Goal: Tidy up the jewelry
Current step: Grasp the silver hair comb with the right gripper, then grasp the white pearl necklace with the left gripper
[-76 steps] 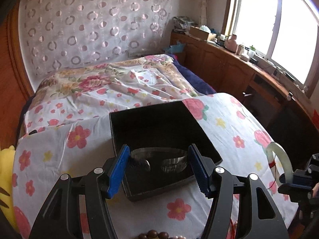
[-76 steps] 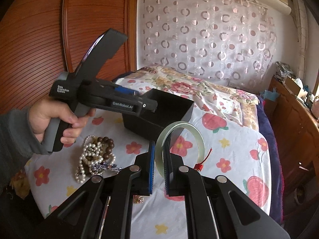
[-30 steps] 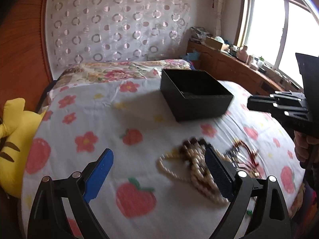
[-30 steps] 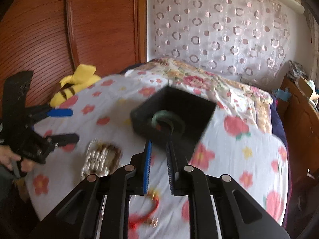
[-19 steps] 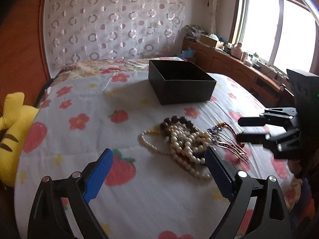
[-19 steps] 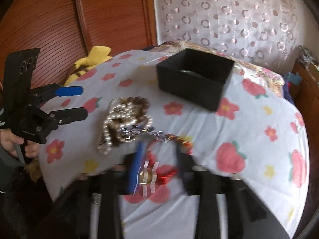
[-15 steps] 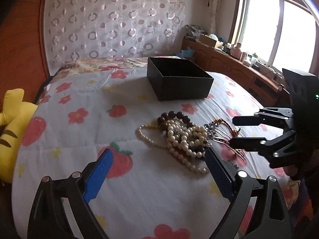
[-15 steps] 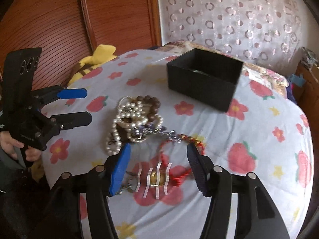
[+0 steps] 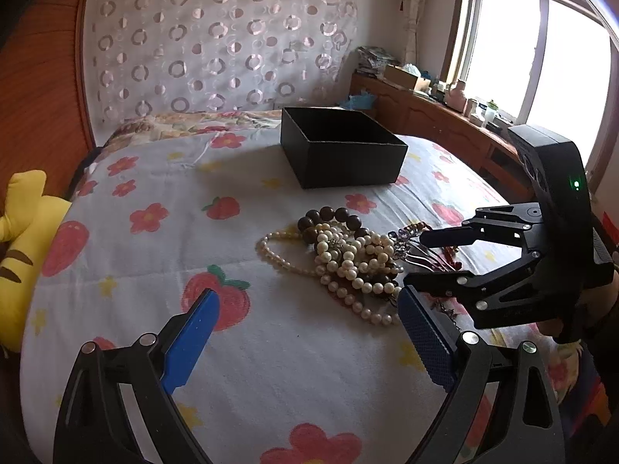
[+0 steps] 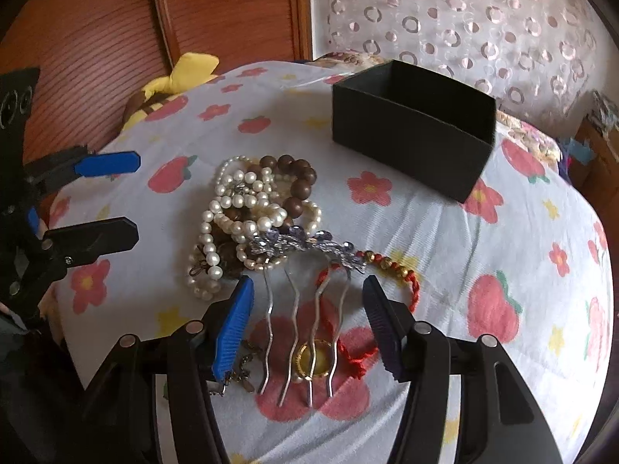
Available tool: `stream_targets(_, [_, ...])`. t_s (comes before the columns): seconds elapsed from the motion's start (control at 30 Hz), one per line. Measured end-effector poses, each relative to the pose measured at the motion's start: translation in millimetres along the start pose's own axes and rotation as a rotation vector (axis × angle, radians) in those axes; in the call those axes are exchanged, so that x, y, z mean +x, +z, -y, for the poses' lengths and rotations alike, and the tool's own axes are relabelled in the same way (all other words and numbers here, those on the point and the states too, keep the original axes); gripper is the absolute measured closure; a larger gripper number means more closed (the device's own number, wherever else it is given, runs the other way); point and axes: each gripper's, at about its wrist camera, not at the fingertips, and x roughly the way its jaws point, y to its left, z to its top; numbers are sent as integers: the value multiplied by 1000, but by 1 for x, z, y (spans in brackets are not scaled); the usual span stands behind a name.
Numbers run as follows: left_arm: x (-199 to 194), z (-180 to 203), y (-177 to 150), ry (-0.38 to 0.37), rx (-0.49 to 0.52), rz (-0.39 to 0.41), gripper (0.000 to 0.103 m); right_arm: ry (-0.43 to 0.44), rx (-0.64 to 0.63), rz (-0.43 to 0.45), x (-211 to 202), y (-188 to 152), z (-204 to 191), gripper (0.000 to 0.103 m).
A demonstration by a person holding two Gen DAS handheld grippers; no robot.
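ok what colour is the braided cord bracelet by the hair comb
Red, with gold beads along the braided cord bracelet; clearest in the right wrist view.

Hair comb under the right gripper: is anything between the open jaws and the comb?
Nothing visible blocks the right gripper; its jaws straddle the hair comb. The comb's decorated top lies tangled against the pearl necklace, and its prongs cross a red cord bracelet.

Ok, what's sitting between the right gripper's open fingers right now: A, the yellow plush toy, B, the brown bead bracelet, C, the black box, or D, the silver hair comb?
D: in the right wrist view the silver hair comb lies on the quilt with its wavy prongs between the open fingers of the right gripper.
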Motion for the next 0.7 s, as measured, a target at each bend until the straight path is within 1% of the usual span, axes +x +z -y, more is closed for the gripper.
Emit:
stream_targets(0.03, [0,0,0,1,-1,0,13,0,-1,0,-1,0,1,57])
stream_targets(0.17, [-1,-1,-2,2,-8,0,13,-3,-6,3,-3,-2,1,60])
stream_targets(0.23, [0,-2,-2,3,-9,-2,13,-7,0,14,-6,-4,2,64])
stream_targets(0.27, [0,-2,-2,5,-9,-2,13,-7,3,24,-9,-5,3,68])
stream_targets(0.33, [3,-3,-2,5,-10,-7,13,-2,12,42,-14,-5,4,75])
stream_targets(0.37, [4,-3,-3,5,-10,-9,13,-4,13,53,-17,-5,4,89])
stream_targets(0.4, [5,-2,-3,6,-7,-13,13,-15,12,60,-21,-5,5,99])
stream_targets(0.47, [6,0,-4,6,-2,-16,13,12,29,60,-25,-4,10,100])
stream_targets(0.6, [5,3,-4,7,5,-13,13,-3,37,59,-26,-5,16,100])
stream_targets(0.7, [4,6,-3,5,15,-11,13,8,59,95,-36,-7,21,100])
